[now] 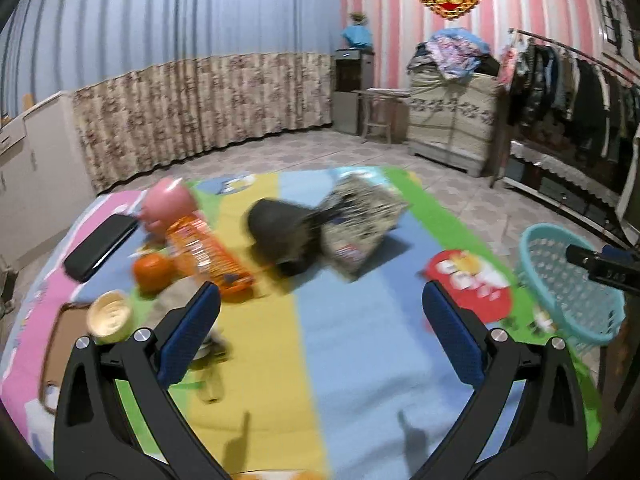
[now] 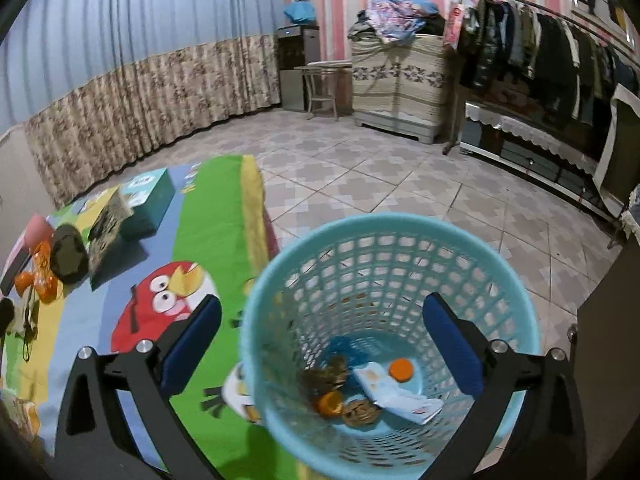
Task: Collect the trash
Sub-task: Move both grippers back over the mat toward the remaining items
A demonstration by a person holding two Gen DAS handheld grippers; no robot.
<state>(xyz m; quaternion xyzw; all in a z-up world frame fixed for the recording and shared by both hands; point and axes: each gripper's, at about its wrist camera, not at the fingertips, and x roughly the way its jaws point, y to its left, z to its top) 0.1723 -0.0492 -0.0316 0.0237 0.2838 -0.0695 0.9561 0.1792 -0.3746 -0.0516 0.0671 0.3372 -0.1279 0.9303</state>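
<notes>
In the left wrist view, the left hand-held gripper [image 1: 320,308] stands wide and empty above the colourful mat [image 1: 344,360]; an orange wrapper [image 1: 208,260] lies ahead on it.

In the right wrist view, the right hand-held gripper [image 2: 322,320] is wide and empty over the blue basket [image 2: 400,240], where trash [image 2: 360,392] lies at the bottom.
</notes>
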